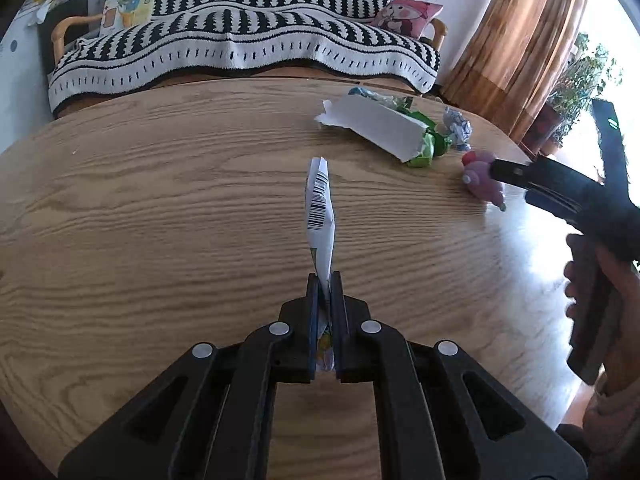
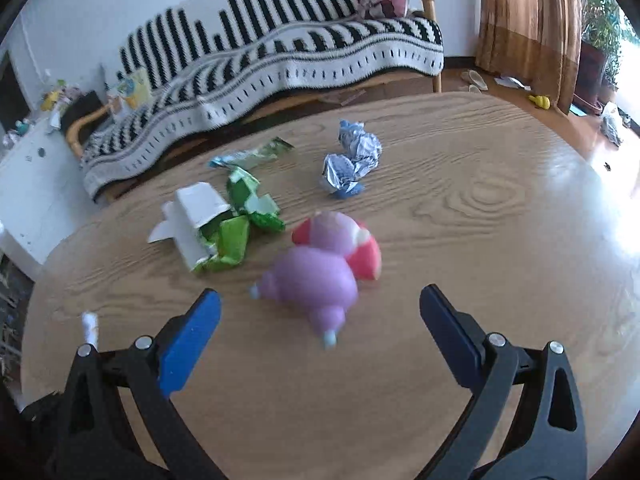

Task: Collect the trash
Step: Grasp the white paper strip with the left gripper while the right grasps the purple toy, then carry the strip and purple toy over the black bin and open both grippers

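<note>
Above the table (image 1: 160, 208), left gripper (image 1: 325, 280) jaws clamped on wrapper (image 1: 320, 208); right gripper (image 2: 320, 312) jaws apart.

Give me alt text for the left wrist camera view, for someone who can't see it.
The left hand-held gripper is shut on a flat white wrapper with a barcode, held edge-up over a round wooden table. Farther right lie a torn white carton, green wrappers and a purple toy, with the right hand-held gripper by the toy.
</note>
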Demonstrator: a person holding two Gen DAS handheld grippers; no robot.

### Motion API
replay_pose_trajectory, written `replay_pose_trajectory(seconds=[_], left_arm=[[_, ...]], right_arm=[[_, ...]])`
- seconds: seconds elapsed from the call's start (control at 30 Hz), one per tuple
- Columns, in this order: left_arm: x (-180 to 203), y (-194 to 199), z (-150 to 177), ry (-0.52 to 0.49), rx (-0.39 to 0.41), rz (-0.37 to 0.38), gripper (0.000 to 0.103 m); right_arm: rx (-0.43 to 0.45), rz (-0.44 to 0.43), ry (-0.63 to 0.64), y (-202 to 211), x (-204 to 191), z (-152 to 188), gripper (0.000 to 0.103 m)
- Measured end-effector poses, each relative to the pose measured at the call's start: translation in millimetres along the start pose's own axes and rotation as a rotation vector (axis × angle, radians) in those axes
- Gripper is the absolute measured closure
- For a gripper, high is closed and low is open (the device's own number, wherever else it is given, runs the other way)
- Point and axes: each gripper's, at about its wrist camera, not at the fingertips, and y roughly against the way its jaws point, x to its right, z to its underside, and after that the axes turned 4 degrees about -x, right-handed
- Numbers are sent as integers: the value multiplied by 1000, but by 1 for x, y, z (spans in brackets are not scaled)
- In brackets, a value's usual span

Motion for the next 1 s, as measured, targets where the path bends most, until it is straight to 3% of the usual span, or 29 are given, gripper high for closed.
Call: replay_pose_trajectory(seconds=[0.03,0.1,0.13,0.17,0.2,0.3,0.77,1.0], left_arm=[[-1,-1,-1,-2,-2,-1,98],[-4,-3,-2,-6,-3,-4,98],[-7,-3,-2,-2,-5,-5,98],[-10,-4,-2,1,-5,-5,98],[-11,-4,-2,4,-6,-5,98],[-16,-2,-3,20,-1,-6,98],[-15,11,1,48,36,-15,98],[-14,13,3,31,40,-33,98]], right_arm=[[-11,11,-3,-8,-1,-4,10],[-42,6,-4,-23,0,-7,27],[-51,-20,-2,-28,-2,-8,28],[-29,-9,21,-27,-4,-7,44],[-32,1,39,-28,-6,-6,52],[-20,-21,51,-22,-6,2,60],[42,-39,135,23,-6,57,65],[68,-55,161,30,-15,62,65]])
